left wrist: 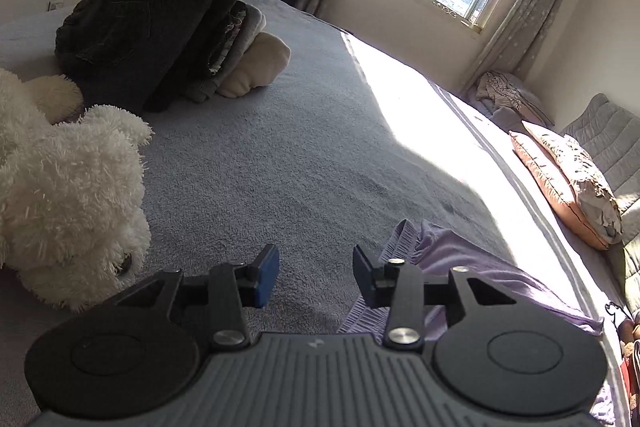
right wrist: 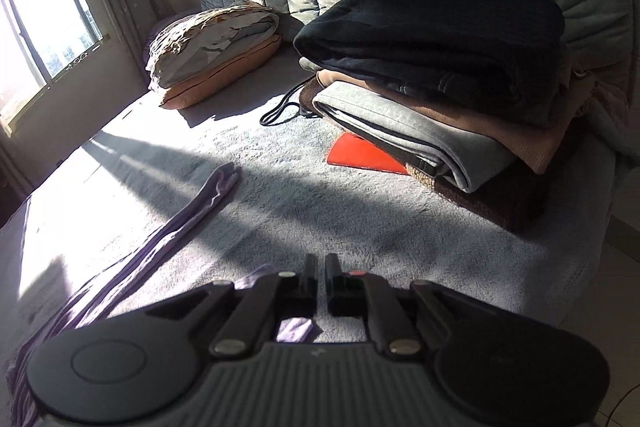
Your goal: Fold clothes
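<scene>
A lilac garment [left wrist: 472, 263] lies flat on the grey bedspread [left wrist: 280, 155], just right of my left gripper [left wrist: 316, 275]. That gripper is open and empty, a little above the bed. In the right wrist view the same lilac garment [right wrist: 176, 223] stretches as a long narrow strip to the left. My right gripper [right wrist: 321, 281] has its jaws nearly together with a thin gap. A lilac scrap shows beneath it, but I cannot tell whether cloth is pinched.
A white plush bear [left wrist: 68, 195] lies at left. A stack of dark folded clothes [left wrist: 152, 31] sits behind it. Another folded stack [right wrist: 440, 67] and a red sheet [right wrist: 364, 155] lie ahead on the right. Pillows [right wrist: 216, 51] rest by the headboard. Sunlight falls across the bed.
</scene>
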A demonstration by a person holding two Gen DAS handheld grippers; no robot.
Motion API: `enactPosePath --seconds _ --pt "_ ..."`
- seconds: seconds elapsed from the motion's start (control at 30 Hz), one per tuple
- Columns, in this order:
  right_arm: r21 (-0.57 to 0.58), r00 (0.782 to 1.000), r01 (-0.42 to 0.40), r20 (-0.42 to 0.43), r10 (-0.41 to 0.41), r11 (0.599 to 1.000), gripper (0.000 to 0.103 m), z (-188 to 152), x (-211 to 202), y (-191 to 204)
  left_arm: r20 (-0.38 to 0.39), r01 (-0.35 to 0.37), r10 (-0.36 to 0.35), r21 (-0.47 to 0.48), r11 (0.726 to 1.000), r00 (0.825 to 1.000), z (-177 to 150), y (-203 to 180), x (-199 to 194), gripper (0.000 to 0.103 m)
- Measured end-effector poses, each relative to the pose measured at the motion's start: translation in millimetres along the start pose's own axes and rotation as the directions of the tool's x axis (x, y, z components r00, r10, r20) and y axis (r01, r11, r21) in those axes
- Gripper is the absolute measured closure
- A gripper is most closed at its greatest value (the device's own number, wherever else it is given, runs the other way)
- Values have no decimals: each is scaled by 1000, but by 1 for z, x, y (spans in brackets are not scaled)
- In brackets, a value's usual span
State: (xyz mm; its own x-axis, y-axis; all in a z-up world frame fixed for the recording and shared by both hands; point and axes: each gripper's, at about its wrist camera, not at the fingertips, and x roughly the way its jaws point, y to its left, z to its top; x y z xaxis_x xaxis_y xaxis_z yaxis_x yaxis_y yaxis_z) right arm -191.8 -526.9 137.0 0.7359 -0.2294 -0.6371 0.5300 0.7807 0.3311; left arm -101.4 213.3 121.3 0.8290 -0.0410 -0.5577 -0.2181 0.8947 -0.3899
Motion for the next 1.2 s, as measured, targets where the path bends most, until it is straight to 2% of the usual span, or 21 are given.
enactPosePath --seconds 0.07,0.13,0.17,0.2,0.27,0.33,0.43,0.57,0.67,0.73,0.77,0.8,0.9,0.97,1.03,1.07,1.1,1.2 --pt "19 999 -34 4 34 999 90 8 -1 17 -20 34 -33 23 999 999 4 -11 14 56" --pt "36 997 -82 12 82 996 74 16 1 35 -37 32 -29 82 996 999 9 -31 36 54" --pt "46 993 -114 18 113 992 59 19 4 44 -44 33 -28 112 993 999 12 -40 47 53" --pt "53 989 -146 24 145 988 49 22 7 53 -46 37 -31 147 989 998 15 -51 60 52" --pt "53 981 -195 15 195 979 39 28 24 72 -58 59 -48 207 977 997 21 -70 90 50" --pt "29 980 -200 -1 200 979 38 34 44 86 -76 83 -66 245 966 995 25 -84 118 50" --pt "-7 987 -158 -14 158 987 38 48 81 98 -111 88 -60 266 960 992 25 -93 159 50" --pt "-16 993 -113 -41 112 994 38 60 133 102 -165 122 -77 287 950 983 17 -101 195 50" --pt "-3 993 -97 -70 97 995 38 60 169 98 -164 106 -53 333 937 985 7 -112 207 54" --pt "6 992 -87 -89 87 996 40 59 192 96 -158 89 -35 355 931 987 4 -116 210 70" --pt "10 992 -81 -99 82 997 49 59 204 95 -154 81 -25 366 927 988 3 -118 212 77" --pt "14 991 -76 -109 77 997 56 59 216 94 -150 73 -16 377 923 988 1 -120 213 77" --pt "26 988 -60 -139 63 998 63 58 251 91 -139 47 11 410 911 990 -3 -126 218 78" --pt "50 987 -81 -136 87 995 64 58 259 88 -129 30 29 429 903 991 -6 -130 221 79" --pt "70 985 -111 -125 120 991 66 58 263 88 -98 -2 46 411 912 994 0 -127 219 79" --pt "81 984 -127 -119 136 989 76 58 265 88 -80 -18 55 401 916 995 3 -126 218 82" --pt "64 984 -124 -118 131 990 98 56 267 92 -49 -36 59 380 924 997 7 -124 214 88" --pt "21 993 -97 -61 98 995 100 52 261 103 38 -69 61 306 950 997 20 -119 202 89"
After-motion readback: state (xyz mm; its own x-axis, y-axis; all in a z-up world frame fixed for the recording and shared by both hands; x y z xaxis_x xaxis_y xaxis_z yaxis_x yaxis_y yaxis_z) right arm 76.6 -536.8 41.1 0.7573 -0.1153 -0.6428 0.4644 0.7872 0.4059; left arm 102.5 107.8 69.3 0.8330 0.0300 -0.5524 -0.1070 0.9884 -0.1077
